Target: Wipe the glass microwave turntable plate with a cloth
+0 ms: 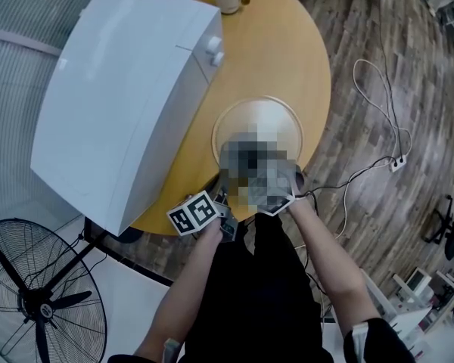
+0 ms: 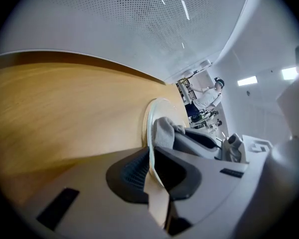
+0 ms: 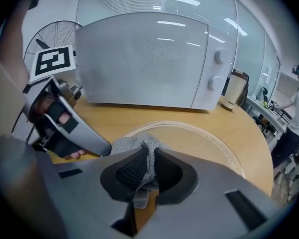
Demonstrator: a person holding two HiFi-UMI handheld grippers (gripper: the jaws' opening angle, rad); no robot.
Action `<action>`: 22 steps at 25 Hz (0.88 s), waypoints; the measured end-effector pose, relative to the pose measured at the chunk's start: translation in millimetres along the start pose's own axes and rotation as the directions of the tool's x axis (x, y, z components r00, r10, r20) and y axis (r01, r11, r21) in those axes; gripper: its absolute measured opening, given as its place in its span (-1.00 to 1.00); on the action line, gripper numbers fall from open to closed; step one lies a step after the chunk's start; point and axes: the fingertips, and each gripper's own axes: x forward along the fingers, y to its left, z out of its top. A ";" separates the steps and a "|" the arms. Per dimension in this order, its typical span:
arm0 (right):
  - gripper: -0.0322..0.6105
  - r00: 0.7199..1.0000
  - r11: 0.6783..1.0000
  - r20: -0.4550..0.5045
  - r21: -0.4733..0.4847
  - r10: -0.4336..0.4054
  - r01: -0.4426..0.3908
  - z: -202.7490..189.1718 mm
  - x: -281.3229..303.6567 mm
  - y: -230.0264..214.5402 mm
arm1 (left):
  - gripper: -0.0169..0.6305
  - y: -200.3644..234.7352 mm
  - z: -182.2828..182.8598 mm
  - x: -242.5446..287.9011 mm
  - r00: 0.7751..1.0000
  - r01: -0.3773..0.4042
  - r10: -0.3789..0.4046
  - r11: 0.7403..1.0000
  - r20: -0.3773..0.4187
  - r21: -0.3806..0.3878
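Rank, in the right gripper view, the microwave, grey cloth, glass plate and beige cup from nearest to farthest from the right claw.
1. grey cloth, pinched in the right claw.
2. glass plate, just ahead.
3. microwave, behind the plate.
4. beige cup, far right, past the microwave.

The round, clear glass plate [image 3: 204, 138] lies flat, with its near rim pinched between the left gripper's [image 2: 152, 166] jaws. The grey knit cloth [image 3: 139, 146] is all bunched up, clamped in the right gripper [image 3: 150, 168], and sits on the plate's near edge.
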 end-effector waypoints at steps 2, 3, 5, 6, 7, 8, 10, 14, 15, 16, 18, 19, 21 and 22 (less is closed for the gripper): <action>-0.78 1.000 0.999 -0.006 -0.026 0.020 -0.020 -8.4 -7.9 10.5 | -0.87 0.2 -0.1 -0.1 1.000 0.000 0.000 1.000 -0.001 0.000; -0.77 1.000 0.999 -0.011 -0.038 0.027 -0.027 -13.1 -12.0 14.5 | -0.87 0.2 -0.1 -0.1 1.000 0.000 0.000 1.000 -0.001 -0.001; -0.75 0.999 0.999 -0.019 -0.046 0.028 -0.029 -23.1 -20.5 18.4 | -0.87 0.3 -0.1 -0.4 1.000 -0.001 0.001 1.000 0.000 -0.001; -0.74 1.000 0.999 -0.020 -0.041 0.023 -0.024 -28.4 -24.8 18.1 | -0.87 0.3 -0.2 -0.6 1.000 -0.002 0.002 1.000 0.000 0.000; -0.74 1.000 0.999 -0.020 -0.031 0.016 -0.016 -33.8 -29.1 16.5 | -0.88 0.2 -0.2 -0.7 1.000 -0.002 0.002 1.000 0.000 0.000; -0.74 1.000 1.000 -0.020 -0.017 0.008 -0.008 -39.2 -33.3 13.8 | -0.88 0.1 -0.2 -0.7 1.000 -0.002 0.002 1.000 0.000 0.001; -0.73 1.000 1.000 -0.019 0.017 -0.009 0.009 -49.9 -41.2 6.0 | -0.88 0.0 -0.2 -0.6 1.000 -0.003 0.003 1.000 0.001 0.001; -0.71 0.999 0.995 -0.010 0.090 -0.050 0.051 -68.5 -53.3 -17.9 | -0.88 0.1 -0.1 -0.2 1.000 -0.003 0.003 1.000 0.001 0.003; -0.70 0.998 0.992 -0.009 0.109 -0.067 0.067 -71.9 -55.2 -26.0 | -0.87 0.2 0.0 0.0 1.000 -0.002 0.002 1.000 0.001 0.003; -0.70 0.996 0.988 -0.011 0.126 -0.087 0.088 -74.9 -56.6 -35.0 | -0.88 0.3 0.0 0.3 1.000 -0.002 0.002 1.000 0.001 0.002; -0.69 0.991 0.978 -0.019 0.159 -0.131 0.132 -78.0 -58.0 -54.3 | -0.87 0.0 -0.2 0.5 1.000 -0.001 0.001 1.000 -0.002 0.005; -0.68 0.988 0.972 -0.023 0.176 -0.151 0.153 -77.6 -57.9 -63.6 | -0.87 -0.4 -0.4 0.4 1.000 0.000 0.000 1.000 -0.005 0.009; -0.67 0.981 0.960 -0.031 0.201 -0.190 0.193 -74.1 -56.3 -81.3 | -0.87 -1.6 -1.3 0.6 1.000 0.001 -0.001 1.000 -0.013 0.019; -0.67 0.977 0.955 -0.036 0.209 -0.208 0.211 -72.1 -54.5 -89.4 | -0.87 -2.0 -1.7 0.8 1.000 0.001 -0.001 1.000 -0.016 0.023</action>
